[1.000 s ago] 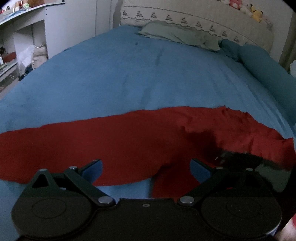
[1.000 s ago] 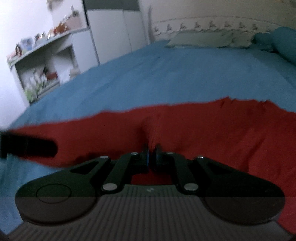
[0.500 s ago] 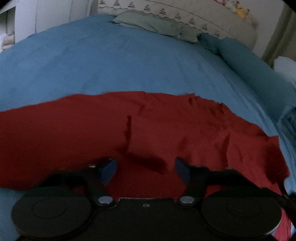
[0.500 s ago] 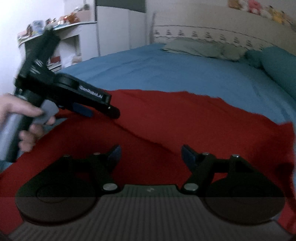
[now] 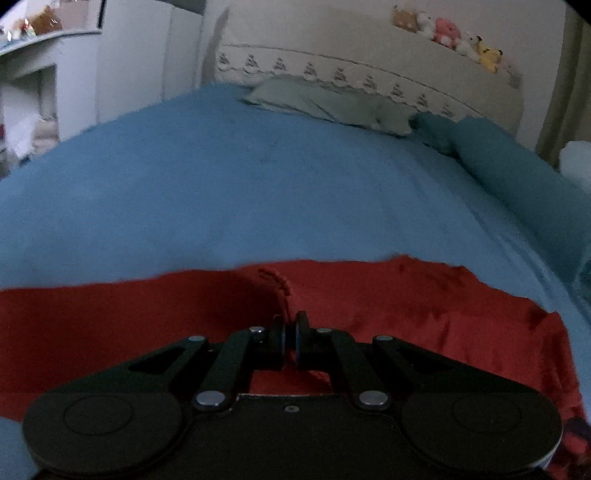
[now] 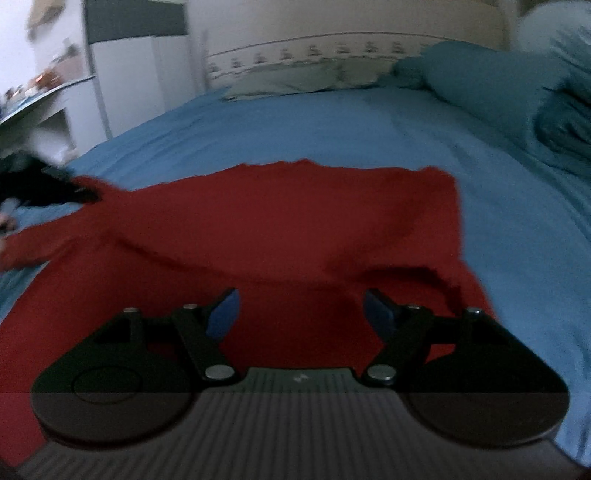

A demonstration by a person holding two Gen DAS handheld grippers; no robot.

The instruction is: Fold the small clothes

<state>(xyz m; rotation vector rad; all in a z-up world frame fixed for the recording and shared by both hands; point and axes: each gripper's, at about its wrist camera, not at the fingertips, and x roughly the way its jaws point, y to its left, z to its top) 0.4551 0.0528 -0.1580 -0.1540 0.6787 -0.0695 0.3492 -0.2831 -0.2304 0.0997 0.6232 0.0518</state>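
Your left tool (image 5: pixel 290 341) is pressed together, pinching a raised ridge of the red garment (image 5: pixel 424 325); the fabric puckers up from the pads toward the garment's far edge. Your right tool (image 6: pixel 301 314) is spread wide, fingers (image 6: pixel 223 314) apart over the red garment (image 6: pixel 277 221), not gripping anything; whether the tips touch the cloth, can't tell.

The garment lies across the near part of the bed (image 5: pixel 258 192), on the blue sheet. In the right wrist view its far right corner is squared off and a long crease runs across the cloth ahead of the tool. At the left edge of that view the left tool (image 6: pixel 48 184) shows dark and blurred, at the garment's left end, where the cloth lifts toward it.

Beyond the garment: bare blue sheet up to a grey-green pillow (image 5: pixel 332 105) by the headboard (image 5: pixel 369 55). Teal rolled duvet (image 5: pixel 517 177) along the bed's right side. Plush toys (image 5: pixel 447 31) sit on top of the headboard. White shelving (image 5: pixel 33 92) stands off the bed's left side.
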